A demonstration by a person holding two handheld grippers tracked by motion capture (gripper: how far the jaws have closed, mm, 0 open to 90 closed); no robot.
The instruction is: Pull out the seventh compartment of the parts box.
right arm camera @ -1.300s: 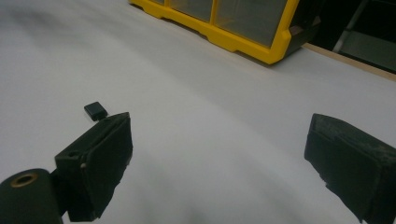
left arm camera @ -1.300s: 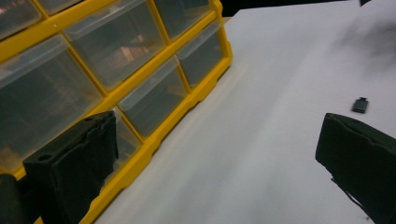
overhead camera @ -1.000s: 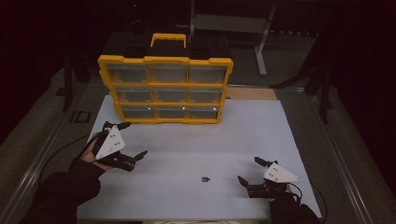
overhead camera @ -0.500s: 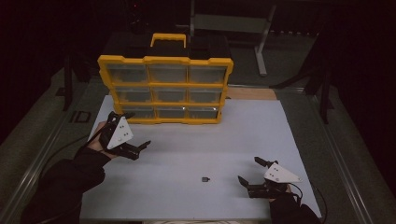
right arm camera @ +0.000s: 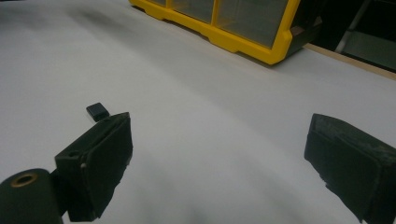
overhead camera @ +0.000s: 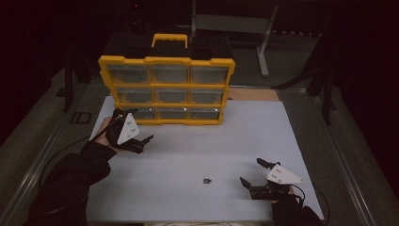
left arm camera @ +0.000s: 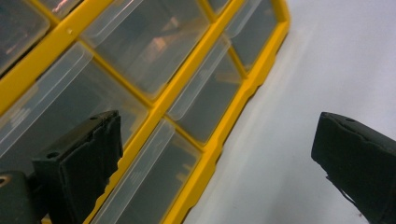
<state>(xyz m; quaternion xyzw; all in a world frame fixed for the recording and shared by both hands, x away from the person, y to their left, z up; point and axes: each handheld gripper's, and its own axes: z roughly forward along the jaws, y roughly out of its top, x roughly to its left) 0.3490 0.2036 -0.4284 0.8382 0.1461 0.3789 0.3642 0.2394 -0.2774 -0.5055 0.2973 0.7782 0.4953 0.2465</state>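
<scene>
A yellow organiser case (overhead camera: 167, 89) with clear drawers stands upright at the back of the white table top (overhead camera: 197, 150). My left gripper (overhead camera: 139, 126) is open, raised just in front of the case's lower left drawers (left arm camera: 140, 182), which fill its own view close up. My right gripper (overhead camera: 251, 173) rests open near the front right of the table. A small black part (overhead camera: 206, 181) lies on the table just left of it, and shows beside the left jaw as the small black part (right arm camera: 97, 111) in the right gripper view.
The case carries a yellow handle (overhead camera: 169, 40) on top. Behind the table stand a grey metal frame (overhead camera: 235, 23) and dark floor. A strip of bare wood (overhead camera: 251, 94) shows at the back right edge of the table.
My left gripper has lifted and moved back toward the case's lower left drawers. The right gripper and the black part have stayed still.
</scene>
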